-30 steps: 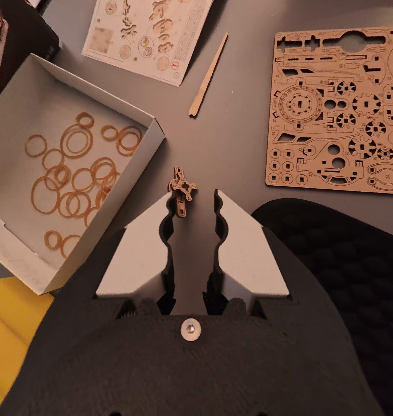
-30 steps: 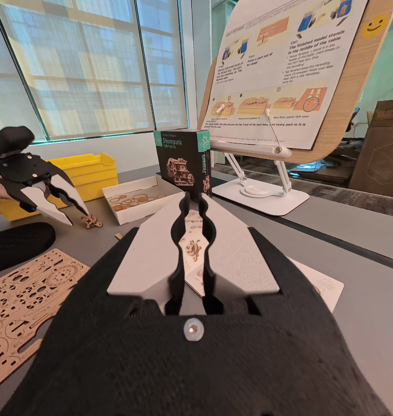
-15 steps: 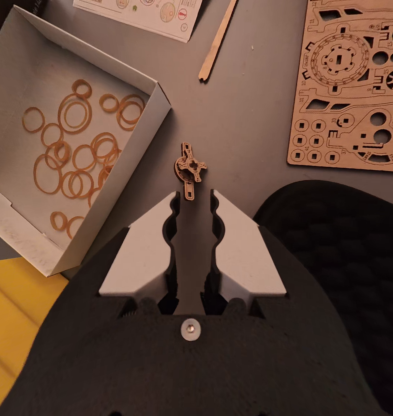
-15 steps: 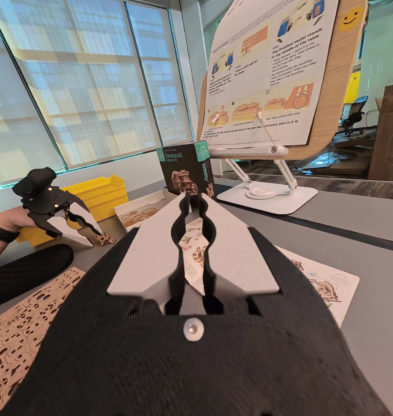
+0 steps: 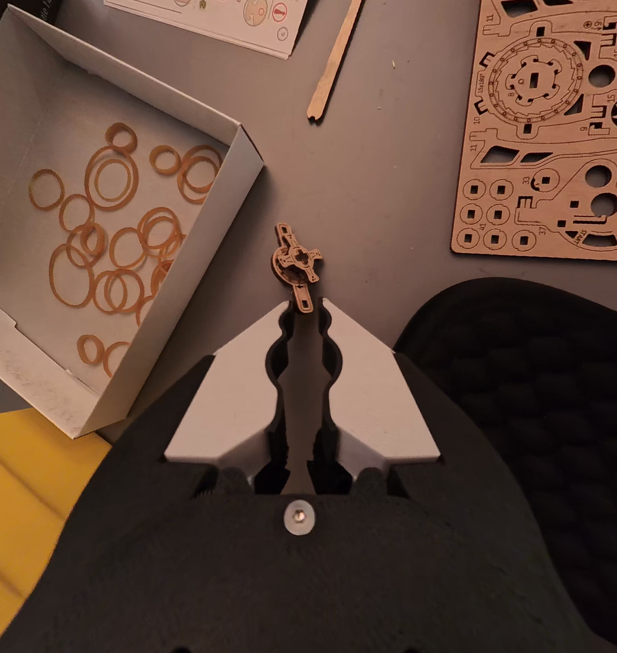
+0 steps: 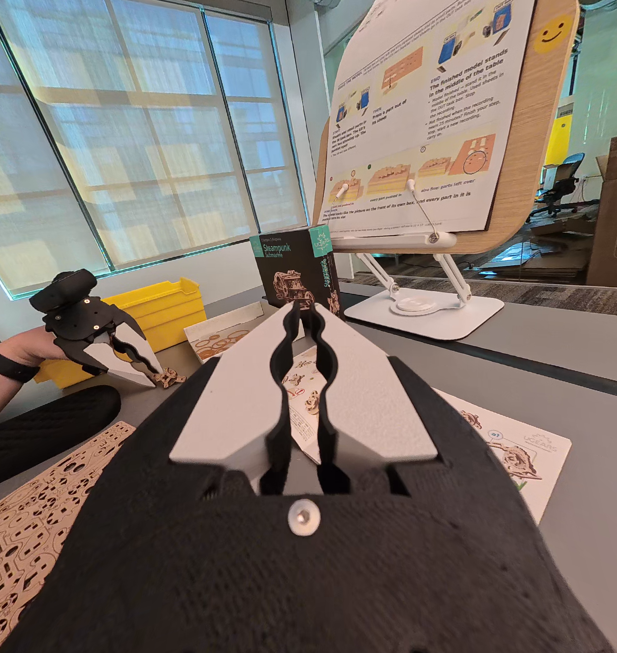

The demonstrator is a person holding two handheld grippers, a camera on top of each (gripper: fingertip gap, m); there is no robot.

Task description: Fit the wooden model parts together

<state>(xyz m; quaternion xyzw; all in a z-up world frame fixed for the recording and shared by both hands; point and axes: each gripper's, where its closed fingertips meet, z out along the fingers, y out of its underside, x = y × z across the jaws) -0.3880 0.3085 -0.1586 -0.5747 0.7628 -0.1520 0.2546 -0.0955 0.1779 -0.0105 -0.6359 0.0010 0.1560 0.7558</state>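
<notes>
While left claw [image 5: 304, 304] gapes, wooden assembly [image 5: 295, 263] tail between tips, on table.

Both grippers match: the left gripper [image 5: 305, 304] and right gripper [image 6: 302, 307] have textured black bodies, pale grey wedge fingers [image 5: 243, 385] lined with wavy black pads, a silver hex screw [image 5: 299, 517]. Black wristband [image 6: 3, 364] on the wrist.

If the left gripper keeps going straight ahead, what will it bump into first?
Probably the small cross-shaped wooden model piece on the grey table: its tab already sits between the open left gripper fingertips.
</notes>
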